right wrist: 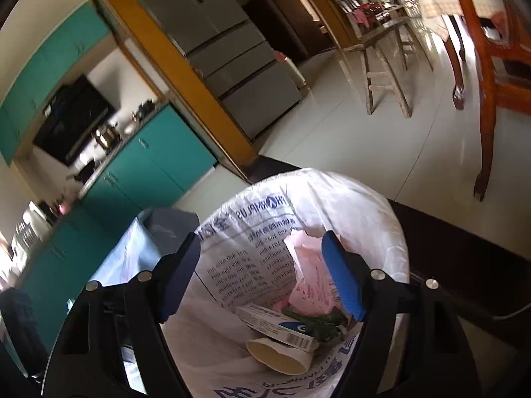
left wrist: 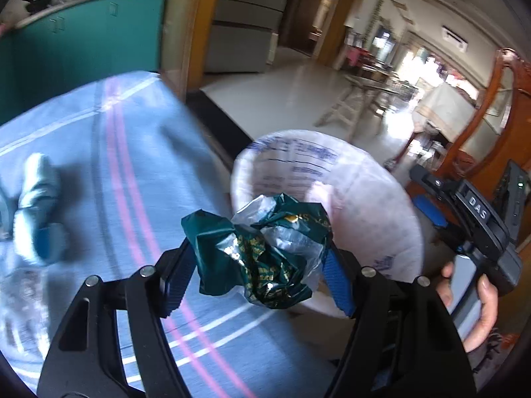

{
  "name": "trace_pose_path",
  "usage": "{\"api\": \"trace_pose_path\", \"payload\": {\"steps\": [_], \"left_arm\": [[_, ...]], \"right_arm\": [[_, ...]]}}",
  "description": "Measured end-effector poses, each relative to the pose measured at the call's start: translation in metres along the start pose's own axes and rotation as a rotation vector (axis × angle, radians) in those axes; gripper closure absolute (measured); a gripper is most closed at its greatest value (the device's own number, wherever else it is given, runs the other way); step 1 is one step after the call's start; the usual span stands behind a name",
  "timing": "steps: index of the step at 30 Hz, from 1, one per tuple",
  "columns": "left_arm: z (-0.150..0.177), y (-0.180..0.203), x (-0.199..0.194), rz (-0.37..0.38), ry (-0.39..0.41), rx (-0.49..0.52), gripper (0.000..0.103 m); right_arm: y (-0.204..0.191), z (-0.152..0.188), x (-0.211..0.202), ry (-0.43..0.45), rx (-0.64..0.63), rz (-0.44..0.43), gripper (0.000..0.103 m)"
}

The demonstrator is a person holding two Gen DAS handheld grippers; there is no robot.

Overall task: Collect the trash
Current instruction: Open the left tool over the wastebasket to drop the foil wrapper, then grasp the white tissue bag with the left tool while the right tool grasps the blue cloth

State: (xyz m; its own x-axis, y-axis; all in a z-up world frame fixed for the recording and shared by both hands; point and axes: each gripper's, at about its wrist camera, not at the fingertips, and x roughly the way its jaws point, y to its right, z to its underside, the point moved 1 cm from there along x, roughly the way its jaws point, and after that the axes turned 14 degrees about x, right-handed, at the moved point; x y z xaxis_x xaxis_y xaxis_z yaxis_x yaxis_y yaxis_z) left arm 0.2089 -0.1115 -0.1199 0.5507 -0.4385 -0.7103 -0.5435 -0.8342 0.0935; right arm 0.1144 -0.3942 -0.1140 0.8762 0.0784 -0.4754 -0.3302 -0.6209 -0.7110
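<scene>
The left hand-held gripper (left wrist: 257,262) is clenched on a crumpled green wrapper (left wrist: 259,252), light, soft and springy, best pinched across its bulk. The right hand-held gripper (right wrist: 265,278) hangs released and empty over the lined bin (right wrist: 375,205).

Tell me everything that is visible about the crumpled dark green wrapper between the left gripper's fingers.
The crumpled dark green plastic wrapper is glossy film with gold print, bunched together with some clear film. It sits pinched between the blue pads of the left gripper, off the striped blue cloth, at the near rim of the white-lined waste bin, not yet inside it. Nothing else touches it.
</scene>
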Motion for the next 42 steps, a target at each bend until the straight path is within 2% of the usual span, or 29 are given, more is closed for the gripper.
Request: {"api": "trace_pose_path", "payload": {"steps": [1, 4, 6, 7, 11, 12, 15, 18, 19, 22, 24, 25, 27, 30, 32, 34, 36, 39, 42], "left_arm": [[-0.003, 0.004, 0.002, 0.042, 0.009, 0.011, 0.032], [-0.014, 0.016, 0.004, 0.077, 0.047, 0.055, 0.032], [-0.021, 0.023, 0.006, 0.089, 0.075, 0.083, 0.024], [-0.025, 0.03, 0.006, 0.088, 0.092, 0.095, 0.012], [-0.031, 0.033, -0.001, 0.031, 0.114, 0.133, 0.009], [-0.032, 0.029, -0.004, -0.002, 0.112, 0.138, 0.009], [-0.034, 0.005, -0.029, -0.178, 0.117, 0.111, 0.009], [-0.031, -0.044, -0.07, -0.354, 0.126, 0.002, 0.009], [-0.027, -0.068, -0.088, -0.418, 0.127, -0.064, 0.009], [-0.014, -0.133, -0.135, -0.509, 0.111, -0.233, 0.008], [-0.01, -0.163, -0.156, -0.543, 0.119, -0.274, 0.007], [-0.005, -0.18, -0.164, -0.584, 0.103, -0.28, 0.007], [0.008, -0.205, -0.168, -0.639, 0.07, -0.29, 0.007], [0.039, -0.241, -0.168, -0.621, 0.002, -0.406, 0.007], [0.054, -0.262, -0.168, -0.535, -0.035, -0.486, 0.007], [0.068, -0.273, -0.175, -0.542, -0.038, -0.548, 0.007], [0.074, -0.277, -0.176, -0.56, -0.068, -0.54, 0.007], [0.077, -0.278, -0.167, -0.556, -0.115, -0.475, 0.007], [0.076, -0.276, -0.158, -0.557, -0.149, -0.443, 0.007]], "right_arm": [[0.002, -0.002, 0.0, -0.004, 0.016, -0.008, 0.027], [0.006, -0.004, 0.0, -0.02, 0.038, -0.016, 0.026], [0.004, -0.004, -0.001, -0.018, 0.034, -0.021, 0.026], [0.002, -0.004, -0.002, -0.015, 0.031, -0.024, 0.026], [-0.003, -0.001, 0.0, -0.019, 0.002, -0.018, 0.024], [-0.003, 0.0, 0.0, -0.021, -0.006, -0.016, 0.024], [-0.009, 0.005, 0.003, -0.04, -0.042, -0.016, 0.024], [-0.023, 0.017, 0.013, -0.09, -0.118, -0.011, 0.023], [-0.028, 0.021, 0.016, -0.106, -0.146, -0.008, 0.023], [-0.054, 0.038, 0.031, -0.173, -0.266, -0.004, 0.023], [-0.08, 0.055, 0.042, -0.224, -0.348, -0.001, 0.023], [-0.095, 0.065, 0.05, -0.26, -0.385, -0.012, 0.023], [-0.133, 0.09, 0.066, -0.348, -0.453, -0.063, 0.023], [-0.2, 0.138, 0.089, -0.494, -0.563, -0.151, 0.023], [-0.235, 0.167, 0.102, -0.566, -0.607, -0.187, 0.023], [-0.266, 0.199, 0.116, -0.617, -0.665, -0.191, 0.023], [-0.285, 0.229, 0.128, -0.635, -0.753, -0.15, 0.023], [-0.292, 0.258, 0.145, -0.636, -0.839, -0.059, 0.023], [-0.287, 0.266, 0.154, -0.659, -0.842, -0.048, 0.023]]}}
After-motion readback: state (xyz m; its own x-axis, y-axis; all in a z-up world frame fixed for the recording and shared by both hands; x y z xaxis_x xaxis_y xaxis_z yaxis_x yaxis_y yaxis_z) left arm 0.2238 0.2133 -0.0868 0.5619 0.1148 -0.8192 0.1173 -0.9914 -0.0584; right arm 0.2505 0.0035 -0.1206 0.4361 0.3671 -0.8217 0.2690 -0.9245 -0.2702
